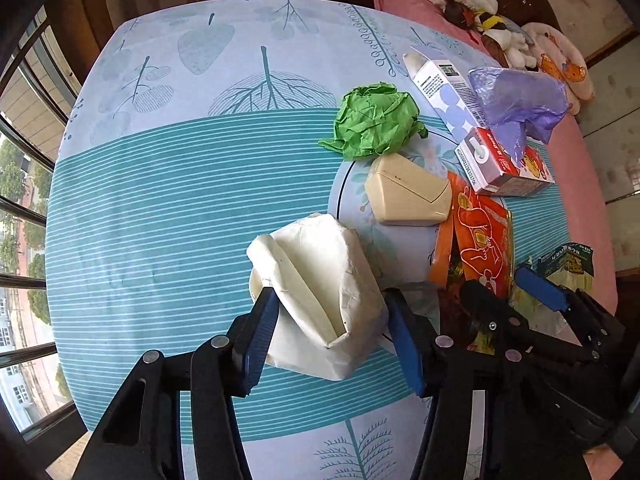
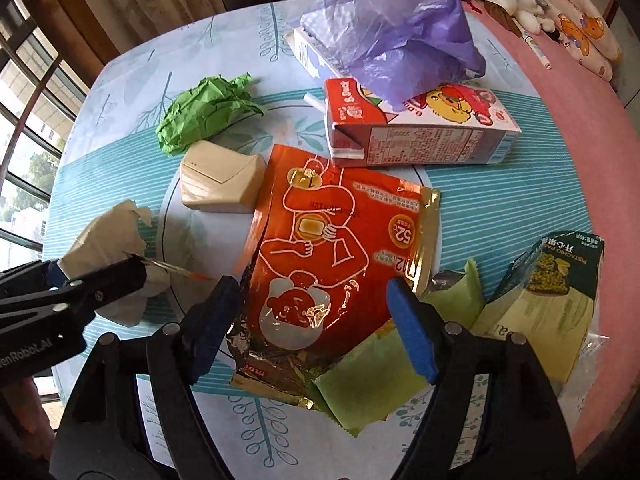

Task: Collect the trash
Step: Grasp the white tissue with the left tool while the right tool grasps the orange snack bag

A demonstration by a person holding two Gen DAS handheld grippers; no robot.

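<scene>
In the left wrist view my left gripper is shut on a crumpled cream paper bag, blue pads pressing both its sides. From the right wrist view the left gripper shows at the left edge, still pinching the bag. My right gripper is open, and its fingers straddle the near end of an orange foil packet lying flat. Around it lie a green paper ball, a cream box, a red drink carton, a purple plastic bag and a green pistachio wrapper.
The round table wears a blue and teal leaf-print cloth; its left half is bare. A white and blue carton lies under the purple bag. A pink bed with soft toys borders the right side. Windows stand at the left.
</scene>
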